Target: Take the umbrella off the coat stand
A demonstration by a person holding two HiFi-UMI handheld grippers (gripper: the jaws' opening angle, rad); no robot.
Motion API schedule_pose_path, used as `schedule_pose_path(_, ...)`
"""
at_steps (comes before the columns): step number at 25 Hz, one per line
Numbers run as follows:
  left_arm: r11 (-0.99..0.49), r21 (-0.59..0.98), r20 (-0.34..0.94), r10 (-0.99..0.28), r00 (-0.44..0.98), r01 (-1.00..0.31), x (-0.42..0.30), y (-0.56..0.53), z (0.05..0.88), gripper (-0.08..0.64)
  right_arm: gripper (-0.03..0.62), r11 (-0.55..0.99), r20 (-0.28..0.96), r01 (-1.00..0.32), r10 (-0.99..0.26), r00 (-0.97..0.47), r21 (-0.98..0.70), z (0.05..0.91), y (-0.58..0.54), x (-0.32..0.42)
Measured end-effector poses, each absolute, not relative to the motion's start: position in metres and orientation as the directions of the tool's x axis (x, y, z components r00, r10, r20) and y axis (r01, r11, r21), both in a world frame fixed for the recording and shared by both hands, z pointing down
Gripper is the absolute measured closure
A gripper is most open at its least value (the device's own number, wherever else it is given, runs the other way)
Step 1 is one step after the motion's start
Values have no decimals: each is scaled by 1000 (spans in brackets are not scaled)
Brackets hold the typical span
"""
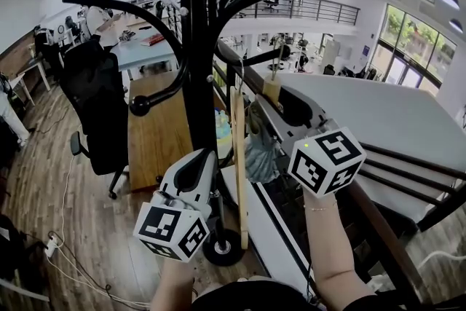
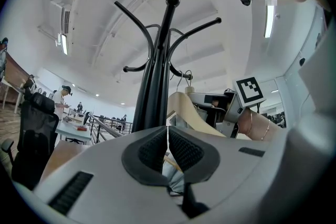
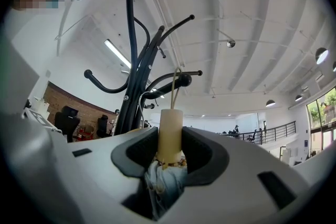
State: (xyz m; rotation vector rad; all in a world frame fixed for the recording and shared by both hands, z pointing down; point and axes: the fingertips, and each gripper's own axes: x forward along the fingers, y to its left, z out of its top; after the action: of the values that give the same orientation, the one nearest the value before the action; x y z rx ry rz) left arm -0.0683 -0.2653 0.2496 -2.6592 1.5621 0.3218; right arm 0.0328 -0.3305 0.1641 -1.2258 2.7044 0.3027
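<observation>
The black coat stand (image 1: 197,47) rises in front of me. The umbrella hangs by a thin cord loop (image 3: 176,81) from one of its hook arms (image 3: 178,81). It has a cream handle (image 3: 170,136) and light blue folded fabric (image 3: 165,178). My right gripper (image 3: 170,152) is shut on the cream handle, with a pad pressed against each side; in the head view this gripper (image 1: 278,104) sits right of the pole at the handle (image 1: 272,89). My left gripper (image 1: 207,158) is lower, close to the pole. Its pads (image 2: 181,150) are shut together with nothing held.
A wooden hanger (image 1: 239,164) hangs on the stand between the two grippers. Left of the stand are a black office chair (image 1: 95,98) and a wooden table (image 1: 156,131). A dark railing (image 1: 408,171) runs at the right. The stand's round base (image 1: 222,247) is below.
</observation>
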Motion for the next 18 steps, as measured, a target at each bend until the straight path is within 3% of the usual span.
schedule_pose_path(18, -506, 93, -176, -856, 486, -858, -69, -261, 262, 542, 443, 577, -222, -812, -783, -581, 90, 172, -326, 69)
